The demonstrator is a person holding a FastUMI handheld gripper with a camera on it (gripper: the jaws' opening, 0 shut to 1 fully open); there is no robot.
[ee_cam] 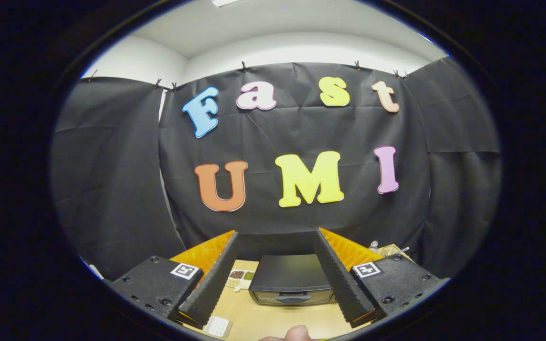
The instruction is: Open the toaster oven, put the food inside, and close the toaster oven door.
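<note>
The black toaster oven (291, 279) stands on the light wooden table (273, 319), beyond my fingers and framed between them. Its door (292, 297) with a dark handle looks closed. A white tray of food (241, 278) with brown and green portions lies on the table just left of the oven, beside my left finger. My gripper (275, 239) is held high above the table, open, with nothing between the fingers (211, 284).
A fingertip of a person's hand (296, 333) shows at the near table edge. A small white card (217, 326) lies on the table near my left finger. A few small items (386, 248) sit behind my right finger. Black cloth walls the booth behind.
</note>
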